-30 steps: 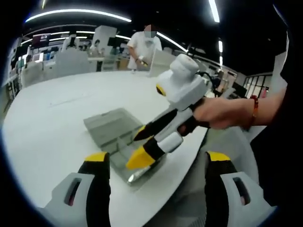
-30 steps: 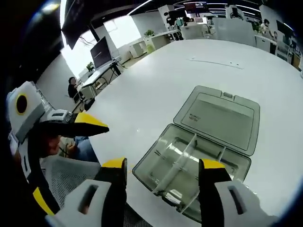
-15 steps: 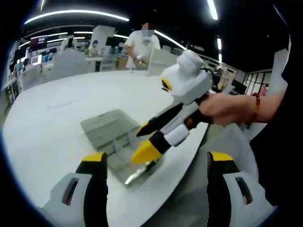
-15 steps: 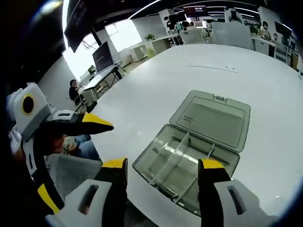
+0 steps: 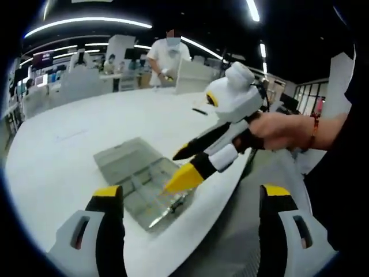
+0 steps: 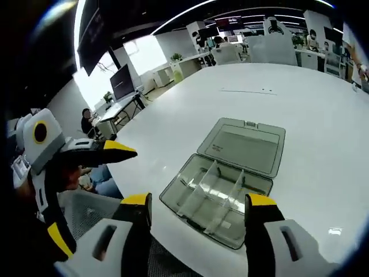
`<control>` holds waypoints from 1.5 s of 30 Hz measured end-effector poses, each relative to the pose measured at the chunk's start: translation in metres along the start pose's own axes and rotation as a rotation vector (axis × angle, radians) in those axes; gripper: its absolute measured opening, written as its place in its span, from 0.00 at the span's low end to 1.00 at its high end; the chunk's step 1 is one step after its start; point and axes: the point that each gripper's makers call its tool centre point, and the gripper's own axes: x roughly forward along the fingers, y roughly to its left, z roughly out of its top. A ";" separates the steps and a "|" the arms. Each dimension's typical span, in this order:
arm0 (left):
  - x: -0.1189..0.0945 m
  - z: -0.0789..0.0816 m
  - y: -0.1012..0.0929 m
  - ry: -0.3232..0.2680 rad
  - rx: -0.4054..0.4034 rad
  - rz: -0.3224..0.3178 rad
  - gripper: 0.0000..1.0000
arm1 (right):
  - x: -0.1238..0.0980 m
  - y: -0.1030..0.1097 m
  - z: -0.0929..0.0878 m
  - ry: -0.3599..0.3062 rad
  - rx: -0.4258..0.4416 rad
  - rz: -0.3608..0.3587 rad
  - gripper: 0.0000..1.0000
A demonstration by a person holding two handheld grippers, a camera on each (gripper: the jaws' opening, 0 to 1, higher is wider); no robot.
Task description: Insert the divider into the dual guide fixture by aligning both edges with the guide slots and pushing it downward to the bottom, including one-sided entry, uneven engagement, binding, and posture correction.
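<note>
The clear compartment box [image 6: 222,182] lies open on the white surface [image 6: 323,115], lid laid flat on its far side, with two dividers [image 6: 199,190] standing in it, running near to far. It sits straight ahead of the right tongs [image 6: 197,206], which are nearer and hang above it, wide open and holding nothing. The left tongs [image 5: 191,199] are held back off the surface's edge, likewise spread and empty, level with the box's near end.
</note>
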 end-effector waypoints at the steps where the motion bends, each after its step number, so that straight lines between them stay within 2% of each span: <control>1: 0.001 -0.001 -0.002 0.006 -0.003 -0.006 0.97 | -0.003 -0.001 -0.001 -0.005 0.006 -0.004 0.62; 9: 0.012 0.006 -0.020 -0.001 0.029 -0.056 0.97 | -0.025 -0.021 -0.002 -0.074 0.059 -0.057 0.61; 17: 0.024 0.006 -0.032 0.012 0.022 -0.089 0.97 | -0.042 -0.039 -0.012 -0.073 0.082 -0.093 0.62; 23: 0.034 0.011 -0.040 0.003 0.029 -0.106 0.98 | -0.056 -0.055 -0.017 -0.083 0.103 -0.119 0.61; 30: 0.041 0.007 -0.043 0.020 0.028 -0.102 0.97 | -0.067 -0.070 -0.030 -0.055 0.107 -0.136 0.61; 33: 0.042 0.008 -0.044 0.007 0.011 -0.097 0.97 | -0.072 -0.077 -0.033 -0.054 0.108 -0.149 0.61; 37: 0.046 0.004 -0.049 0.024 0.010 -0.099 0.97 | -0.076 -0.084 -0.036 -0.056 0.101 -0.163 0.60; 45: 0.051 0.003 -0.051 0.029 -0.016 -0.099 0.96 | -0.084 -0.105 -0.047 -0.050 0.143 -0.187 0.60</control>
